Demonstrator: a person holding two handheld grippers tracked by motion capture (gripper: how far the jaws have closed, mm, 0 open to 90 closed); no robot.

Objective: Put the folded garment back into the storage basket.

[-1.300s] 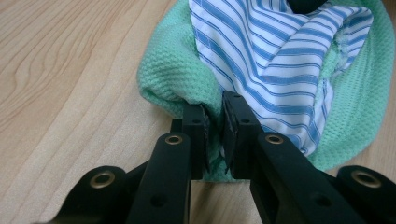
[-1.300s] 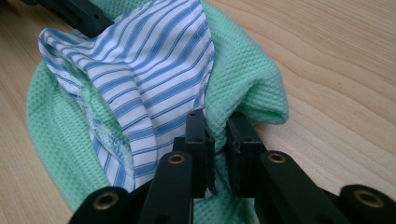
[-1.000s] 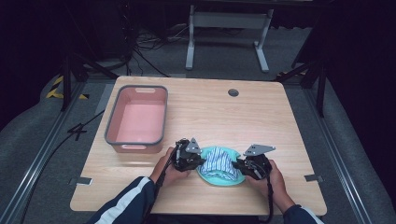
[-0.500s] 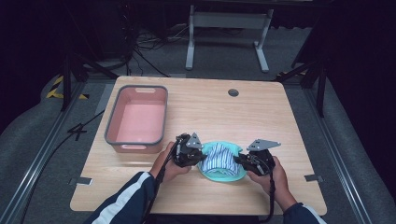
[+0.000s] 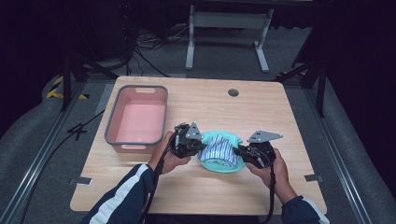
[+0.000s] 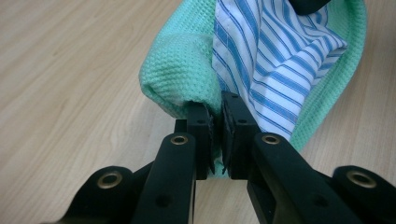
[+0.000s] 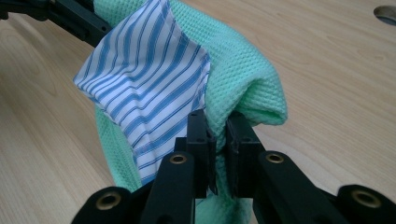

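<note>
A mint-green waffle-weave cloth (image 5: pixel 223 164) lies bunched on the table between the two hands, with a blue-and-white striped cloth (image 5: pixel 220 150) resting inside it. My left gripper (image 5: pixel 201 144) is shut on the green cloth's left edge (image 6: pixel 187 79), the striped cloth (image 6: pixel 275 65) just beside the jaws. My right gripper (image 5: pixel 236 152) is shut on the green cloth's right edge (image 7: pixel 243 88), where its jaws pinch a fold next to the striped cloth (image 7: pixel 144 79). The green cloth is pulled up around the striped one on both sides.
A pink bin with a grey rim (image 5: pixel 113 122) stands empty at the left of the wooden table (image 5: pixel 196 196). A round cable hole (image 5: pixel 233 92) sits near the far edge. Metal stand legs (image 5: pixel 226 28) rise beyond the table.
Both grippers have shifted slightly with the green cloth held between them; the cloth bundle sits a little more gathered. The grips have not changed.
</note>
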